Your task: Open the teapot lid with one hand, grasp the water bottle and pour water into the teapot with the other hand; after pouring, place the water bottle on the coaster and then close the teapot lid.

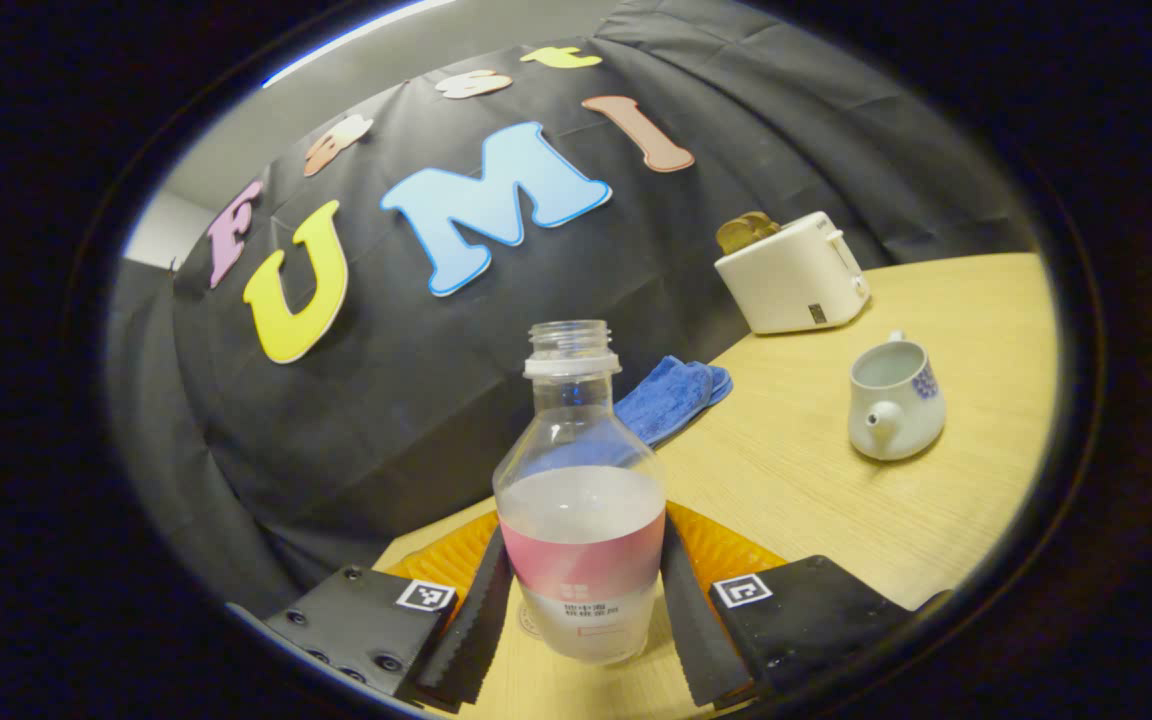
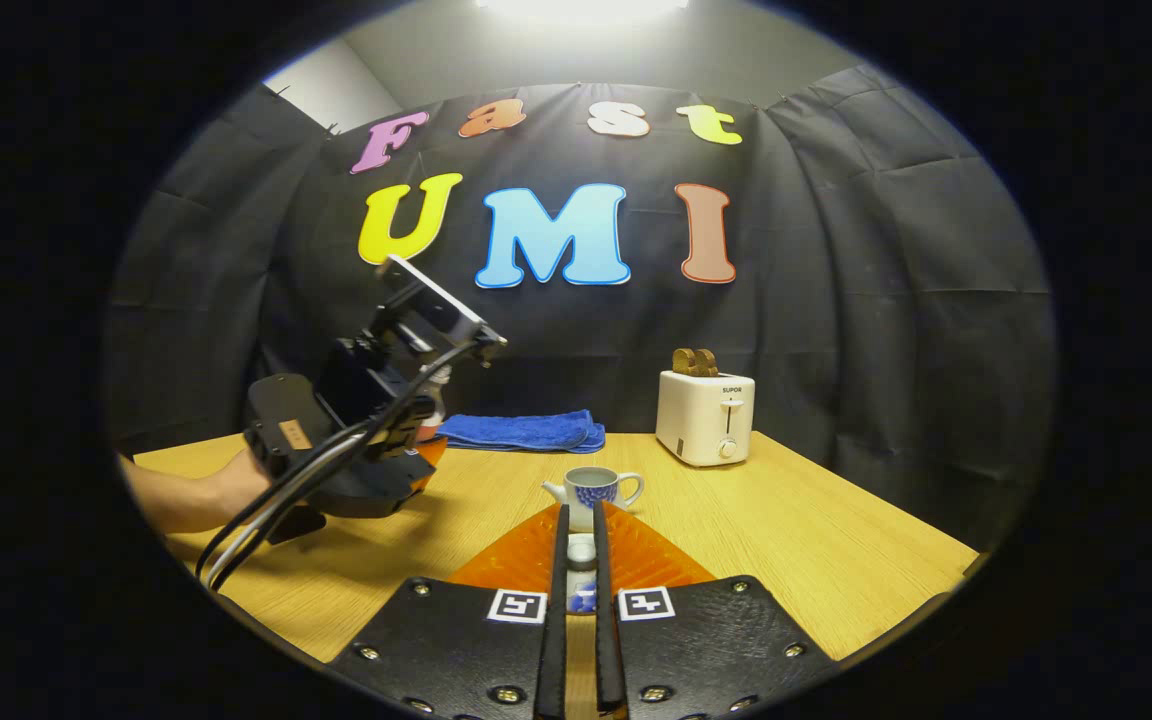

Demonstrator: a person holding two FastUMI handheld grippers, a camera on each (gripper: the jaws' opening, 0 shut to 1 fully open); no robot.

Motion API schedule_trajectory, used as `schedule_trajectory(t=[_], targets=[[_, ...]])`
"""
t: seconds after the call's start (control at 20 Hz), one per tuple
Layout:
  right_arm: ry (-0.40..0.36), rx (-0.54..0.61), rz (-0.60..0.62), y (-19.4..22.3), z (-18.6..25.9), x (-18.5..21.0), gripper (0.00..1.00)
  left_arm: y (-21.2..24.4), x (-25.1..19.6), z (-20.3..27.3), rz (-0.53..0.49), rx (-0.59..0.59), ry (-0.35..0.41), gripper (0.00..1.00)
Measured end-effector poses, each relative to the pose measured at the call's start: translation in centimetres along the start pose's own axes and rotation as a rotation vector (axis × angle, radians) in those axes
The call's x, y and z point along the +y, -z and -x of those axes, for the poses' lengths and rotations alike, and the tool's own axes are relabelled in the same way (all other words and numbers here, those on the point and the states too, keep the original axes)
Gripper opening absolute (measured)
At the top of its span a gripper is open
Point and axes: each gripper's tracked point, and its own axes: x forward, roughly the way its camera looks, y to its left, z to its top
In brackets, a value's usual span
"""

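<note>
In the left gripper view, the left gripper is sitting at the bottom centre of the frame, its two fingers standing on either side of a clear plastic water bottle with a pink label band. The bottle is standing upright and uncapped, partly filled, on the pale wooden table. To the right of centre, a small white ceramic teapot with a blue pattern is standing with its lid off. Above the teapot a cream-coloured toaster is holding brown slices. A folded blue cloth is lying behind the bottle.
</note>
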Motion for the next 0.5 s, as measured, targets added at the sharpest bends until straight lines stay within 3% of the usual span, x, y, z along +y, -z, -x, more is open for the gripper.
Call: schedule_trajectory(t=[0.25,0.5], targets=[[0.008,0.018,-0.03,1.0,2.0,-0.7,0.12,-0.9,-2.2,-0.7,-0.178,0.006,0.04,0.84],[0.002,0.027,0.027,1.9,2.7,-0.7,0.12,-1.0,-4.1,-1.6,-0.34,0.02,0.077,0.84]])
